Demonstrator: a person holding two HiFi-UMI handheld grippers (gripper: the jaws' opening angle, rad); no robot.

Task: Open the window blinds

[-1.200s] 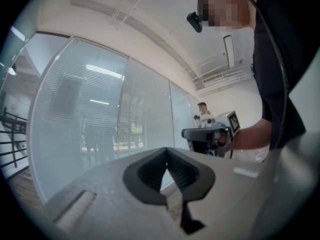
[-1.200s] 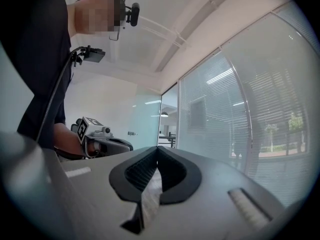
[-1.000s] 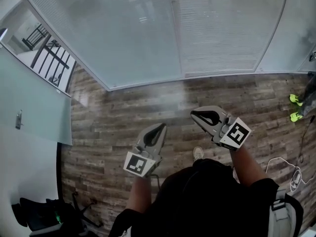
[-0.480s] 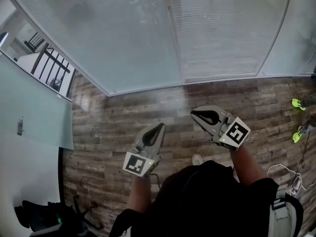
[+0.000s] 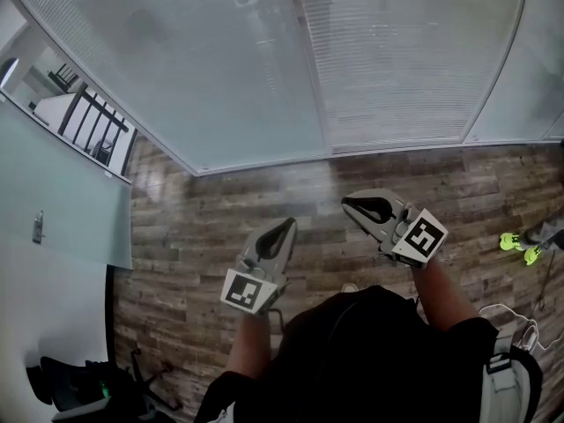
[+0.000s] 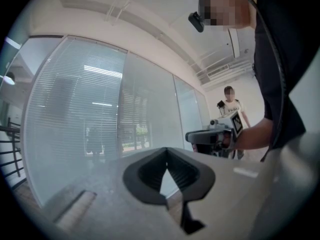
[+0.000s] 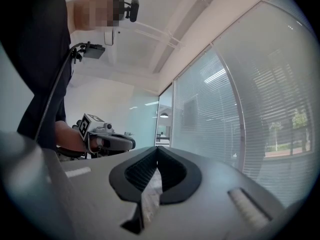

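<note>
Left gripper [image 5: 287, 226]: jaws pressed together, nothing between them. Right gripper [image 5: 346, 204]: jaws likewise pressed together, empty. Both point forward side by side, apart, above wood floor [image 5: 203, 223]. Window blinds [image 5: 397, 60] hang lowered ahead of both gripper tips, well apart from them, untouched. Neon shoes [image 5: 515, 243] far right of right gripper.

my left pale grey plastic gripper [image 5: 285, 228] and right pale grey plastic gripper [image 5: 349, 204] have black ribbed pads [image 6: 149, 172] and black-and-white square-marker cubes [image 5: 245, 292]. the white slatted window blinds [image 5: 397, 60] show fine horizontal lines. the wooden plank floor [image 5: 220, 210] is mottled brown-grey. my loose cloth shirt [image 5: 370, 351] is black.
</note>
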